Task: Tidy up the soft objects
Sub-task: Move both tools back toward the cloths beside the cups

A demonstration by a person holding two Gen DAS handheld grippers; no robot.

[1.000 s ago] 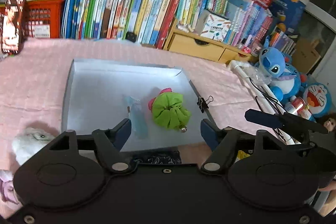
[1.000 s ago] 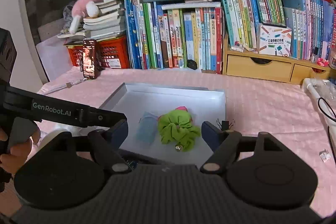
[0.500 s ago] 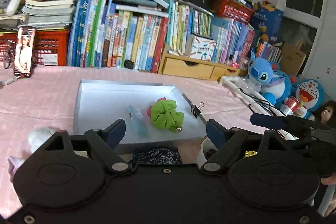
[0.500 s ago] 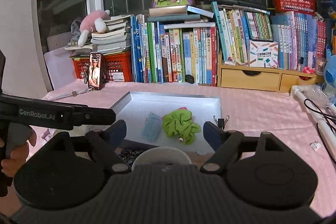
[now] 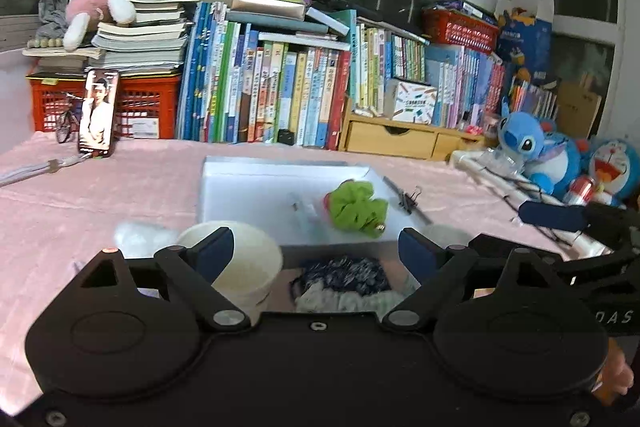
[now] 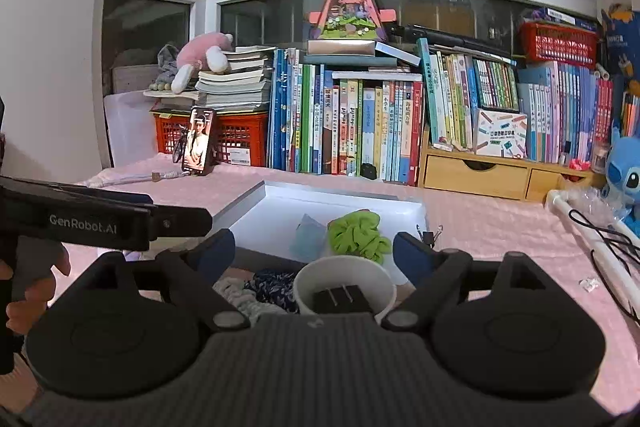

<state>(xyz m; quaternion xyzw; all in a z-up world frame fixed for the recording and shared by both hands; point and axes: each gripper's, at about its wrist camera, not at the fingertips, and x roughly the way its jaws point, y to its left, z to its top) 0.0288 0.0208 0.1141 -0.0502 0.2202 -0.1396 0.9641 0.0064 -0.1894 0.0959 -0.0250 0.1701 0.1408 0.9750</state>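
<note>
Starting at the left, the fluffy white plush [image 5: 138, 235] lies on the pink tablecloth [image 5: 100, 195] just outside the white tray [image 5: 248, 167], and a reach for it risks brushing the white cup [image 5: 236, 263] that stands beside it, since a light cup would tip or slide under a sideways knock from a finger. The left gripper [image 5: 316, 253] is held above the table's near edge with its fingers spread wide and nothing between them. Ahead of it, between the cups and hard against the tray's near wall, sit the dark blue patterned scrunchie [image 5: 344, 273] and a pale scrunchie [image 6: 234, 287]; they are crumpled, low and overlapping, so a pinch could take both at once or only a loose fold that slips free on the lift. Further right, the green scrunchie [image 5: 358, 209] already lies inside the tray, puffy and ruffled, with a small bell at its near edge and something pink half hidden behind it, touching a pale blue translucent pouch [image 6: 308, 237]. The right gripper [image 6: 314, 253] is likewise spread apart and empty, poised over a second white cup [image 6: 344, 285] that holds a small dark block; a descent here could strike the rim. A black binder clip [image 6: 428, 237] on the tray's right wall might snag soft fabric dragged across it.
</note>
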